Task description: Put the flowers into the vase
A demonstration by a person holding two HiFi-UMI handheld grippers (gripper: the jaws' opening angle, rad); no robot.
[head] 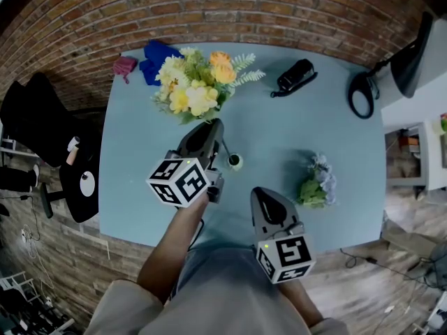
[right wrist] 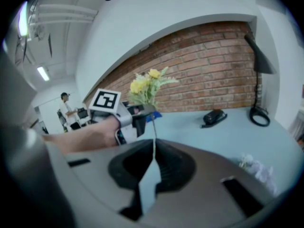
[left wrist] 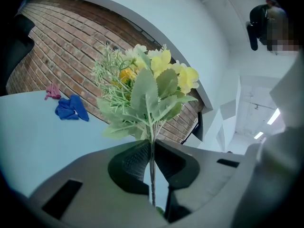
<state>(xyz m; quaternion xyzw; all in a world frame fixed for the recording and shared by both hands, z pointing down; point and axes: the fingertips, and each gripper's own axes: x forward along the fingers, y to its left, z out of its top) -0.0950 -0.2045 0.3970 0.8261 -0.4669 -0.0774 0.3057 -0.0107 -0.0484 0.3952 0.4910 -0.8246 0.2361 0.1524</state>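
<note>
A bunch of yellow and orange flowers (head: 197, 84) with pale green leaves hangs over the far part of the blue table (head: 279, 138). My left gripper (head: 213, 125) is shut on its thin stem (left wrist: 152, 170), and the blooms (left wrist: 152, 80) stand above the jaws in the left gripper view. The stem runs down to a small pale vase (head: 236, 161); I cannot tell whether its end is inside. My right gripper (head: 257, 192) is shut and empty, just near of the vase. In the right gripper view its jaws (right wrist: 153, 156) point at the held bunch (right wrist: 145, 85). A lilac bunch (head: 318, 182) lies to the right.
A blue cloth (head: 157, 56) and a pink item (head: 126, 65) lie at the far left corner. A black device (head: 295, 75) and a black lamp base (head: 362, 94) sit at the far right. A dark chair (head: 42, 128) stands left of the table, against the brick wall.
</note>
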